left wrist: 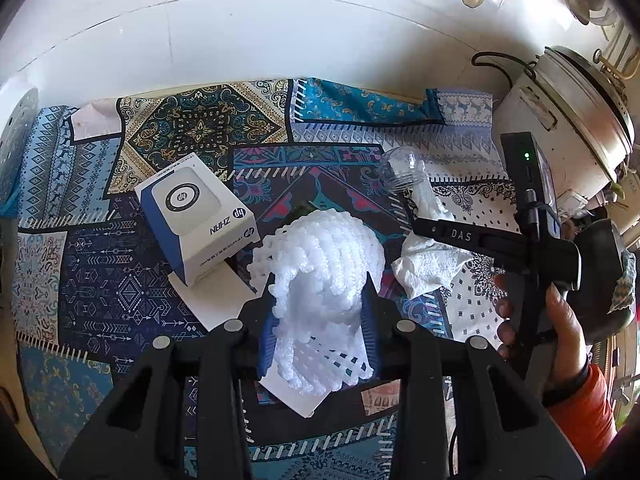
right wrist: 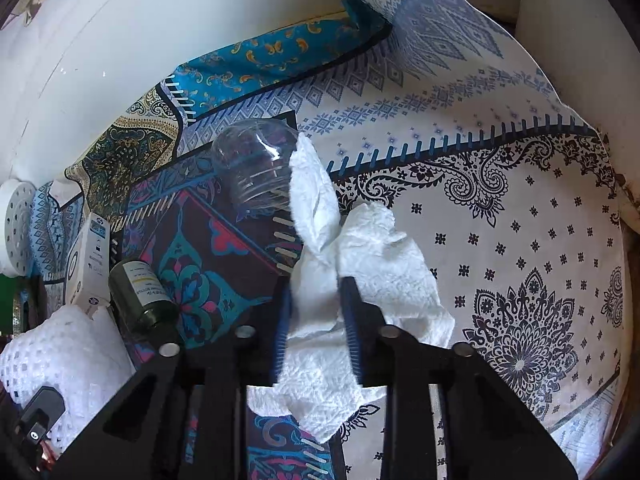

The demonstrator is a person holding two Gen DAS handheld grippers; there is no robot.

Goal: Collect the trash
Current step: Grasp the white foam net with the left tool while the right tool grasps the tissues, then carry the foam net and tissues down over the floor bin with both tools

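Note:
My left gripper is shut on a white foam fruit net, which bulges out above and below the blue pads. My right gripper is shut on a crumpled white paper towel that spreads over the patterned cloth. The towel also shows in the left wrist view, with the right gripper body and the hand holding it. A clear plastic cup lies on its side just beyond the towel. A dark green bottle lies at the left. The foam net shows at lower left.
A white HP box sits on a white card left of the foam net. A rice cooker stands at the right edge. A white tiled wall runs behind the cloth. A white perforated disc stands at far left.

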